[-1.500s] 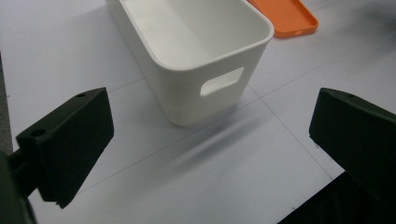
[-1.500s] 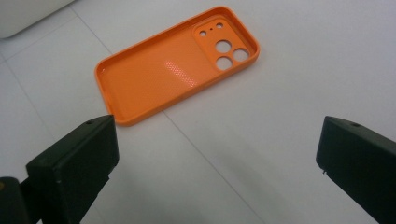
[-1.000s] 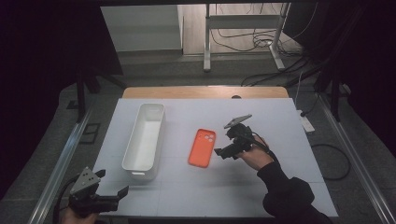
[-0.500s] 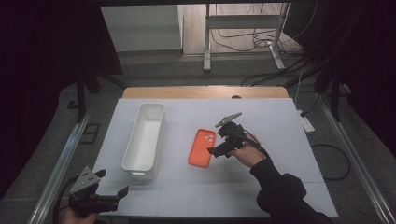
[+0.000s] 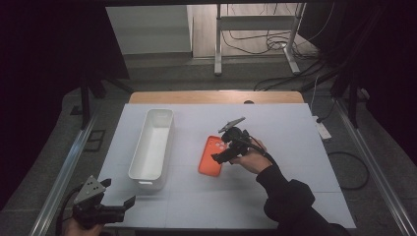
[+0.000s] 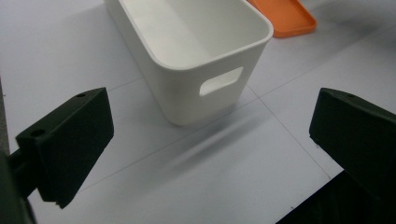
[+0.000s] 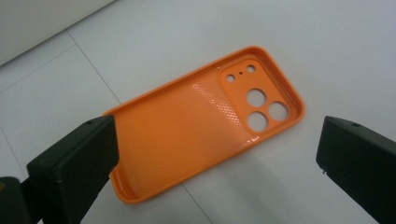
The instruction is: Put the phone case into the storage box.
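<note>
An orange phone case [image 5: 209, 157] lies inside-up on the white table, its camera holes toward the far end. My right gripper [image 5: 222, 152] hovers open just over its right edge. In the right gripper view the case [image 7: 201, 121] lies between the two spread jaws of the right gripper [image 7: 210, 163], untouched. A long white bin [image 5: 152, 147] stands empty to the left of the case. My left gripper [image 5: 123, 206] rests open at the table's front left corner. In the left gripper view the left gripper [image 6: 212, 154] points at the bin [image 6: 196, 51], with the case [image 6: 282, 16] beyond.
The white tabletop [image 5: 295, 128] has free room at the right and along the front. A wooden strip [image 5: 216, 97] runs along its far edge. Metal rails [image 5: 64, 172] flank the table, and cables [image 5: 295, 78] lie on the floor behind.
My right gripper has moved left and slightly forward, from beside the orange case to over its right edge. The left gripper has stayed put.
</note>
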{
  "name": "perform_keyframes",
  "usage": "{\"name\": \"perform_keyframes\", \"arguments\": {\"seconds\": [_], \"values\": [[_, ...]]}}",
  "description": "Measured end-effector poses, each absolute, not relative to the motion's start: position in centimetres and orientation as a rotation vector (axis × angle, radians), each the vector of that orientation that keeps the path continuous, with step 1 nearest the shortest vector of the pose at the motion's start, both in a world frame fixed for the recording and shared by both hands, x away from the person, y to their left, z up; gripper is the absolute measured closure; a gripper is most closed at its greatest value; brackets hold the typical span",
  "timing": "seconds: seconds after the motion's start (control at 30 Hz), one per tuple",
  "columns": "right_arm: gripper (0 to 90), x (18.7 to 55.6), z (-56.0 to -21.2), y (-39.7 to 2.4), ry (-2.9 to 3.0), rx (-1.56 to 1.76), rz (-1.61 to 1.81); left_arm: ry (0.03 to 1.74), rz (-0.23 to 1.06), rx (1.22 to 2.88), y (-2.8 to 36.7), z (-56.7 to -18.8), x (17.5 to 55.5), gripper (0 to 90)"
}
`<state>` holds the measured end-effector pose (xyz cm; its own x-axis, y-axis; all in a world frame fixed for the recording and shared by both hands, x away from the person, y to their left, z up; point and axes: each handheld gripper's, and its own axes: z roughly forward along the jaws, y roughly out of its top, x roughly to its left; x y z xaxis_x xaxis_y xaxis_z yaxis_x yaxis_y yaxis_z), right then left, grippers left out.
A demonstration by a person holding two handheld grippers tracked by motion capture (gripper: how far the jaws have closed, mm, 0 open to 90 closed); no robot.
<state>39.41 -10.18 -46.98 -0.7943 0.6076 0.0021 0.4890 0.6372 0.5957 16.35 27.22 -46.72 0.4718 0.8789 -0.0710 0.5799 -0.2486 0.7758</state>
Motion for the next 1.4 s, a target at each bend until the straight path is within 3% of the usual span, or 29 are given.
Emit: {"name": "perform_keyframes", "arguments": {"seconds": [0.33, 0.67, 0.7, 0.77, 0.83, 1.4], "values": [[3.3, 39.6, -47.0, -9.4, 2.693, 0.914, 0.905, 1.208, 0.491, 1.953, 27.2, -46.7, 16.3, 0.5], [64.0, 39.5, -46.7, -9.5, 2.689, 0.861, 0.916, 1.205, 0.493, 1.958, 27.2, -46.7, 16.3, 0.5], [64.0, 39.5, -46.7, -9.5, 2.689, 0.861, 0.916, 1.205, 0.493, 1.958, 27.2, -46.7, 16.3, 0.5], [79.5, 39.3, -46.6, -9.6, 2.694, 0.830, 0.931, 1.204, 0.492, 1.959, 27.2, -46.7, 16.3, 0.5], [89.0, 39.2, -46.5, -9.6, 2.701, 0.816, 0.942, 1.203, 0.492, 1.959, 27.2, -46.7, 16.3, 0.5], [89.1, 38.9, -48.4, -9.7, 2.756, 0.830, 0.868, 1.198, 0.493, 1.967, 27.1, -46.7, 16.3, 0.5]]}}
